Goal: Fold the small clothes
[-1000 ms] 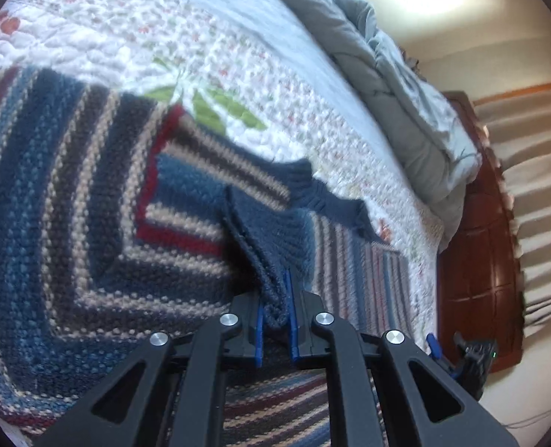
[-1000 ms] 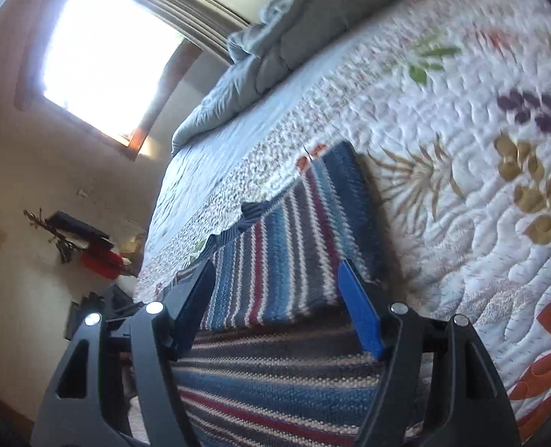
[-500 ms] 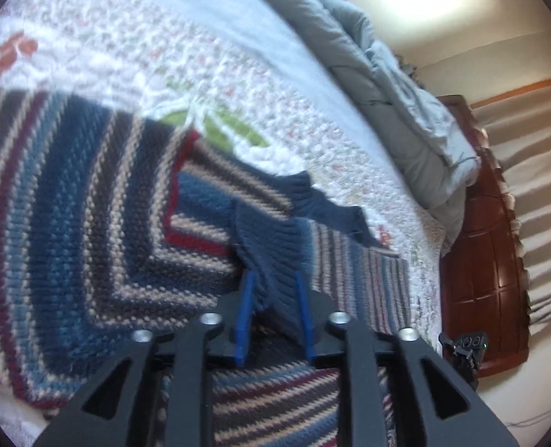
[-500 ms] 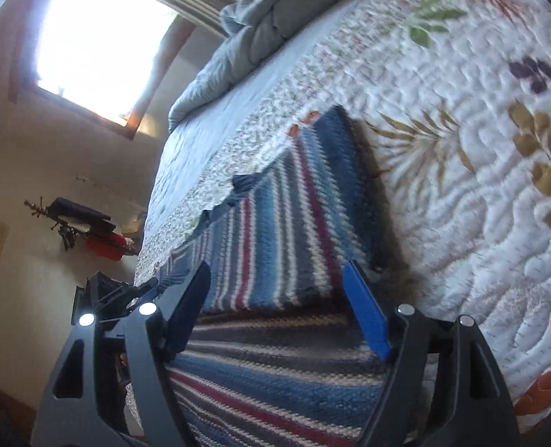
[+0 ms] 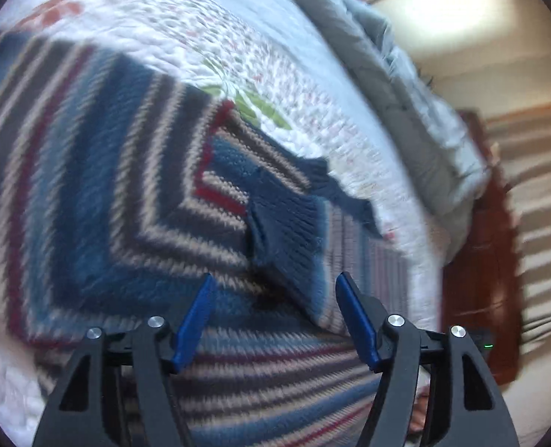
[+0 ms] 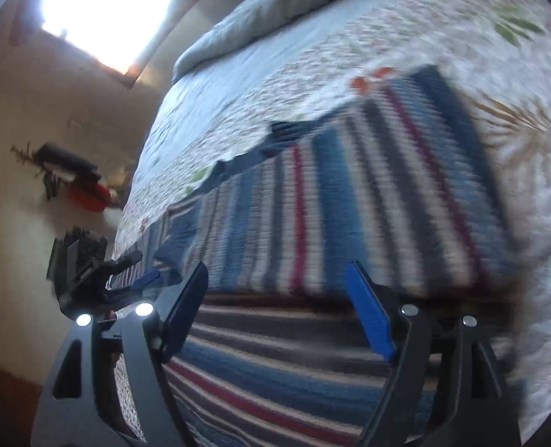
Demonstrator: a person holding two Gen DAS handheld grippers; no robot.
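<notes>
striped knit sweater [image 5: 100,193] in blue, grey, cream and red lies flat on the white quilted floral bedspread [image 5: 186,37], partly folded: one sleeve is laid diagonally across the body, its dark blue ribbed cuff [image 5: 286,223] resting on the stripes.

left gripper [image 5: 273,298]: jaws have just been opening and now stand wide apart. the cuff lies just ahead of the blue pads [image 5: 195,316], between their lines but not pinched; neither pad presses on it. nothing held.

right gripper [image 6: 275,287]: jaws wide, opened only slightly further in the last moment. blue pads [image 6: 368,316] straddle the edge of a folded panel of the sweater [image 6: 350,193], hovering over the knit with no cloth pinched. the fold edge runs straight across just ahead of the pads, with the lower layer's stripes running crosswise under the fingers.

both views are motion-blurred.

outward, left view: dark blue neckline edge [image 5: 335,186] beyond the cuff, then bedspread, then a bunched grey-blue duvet [image 5: 406,104] at the far side of the bed, a dark red-brown wooden headboard [image 5: 480,242] and pale pleated curtains [image 5: 544,186] to the right.

outward, right view: the left gripper [image 6: 126,279] shows at the left edge of the sweater, blue pad visible. beyond it a cream wall, a red and black object [image 6: 78,182] i can't identify, and a bright window [image 6: 107,3] top left. the duvet [image 6: 275,0] is heaped at the top of the bed.
</notes>
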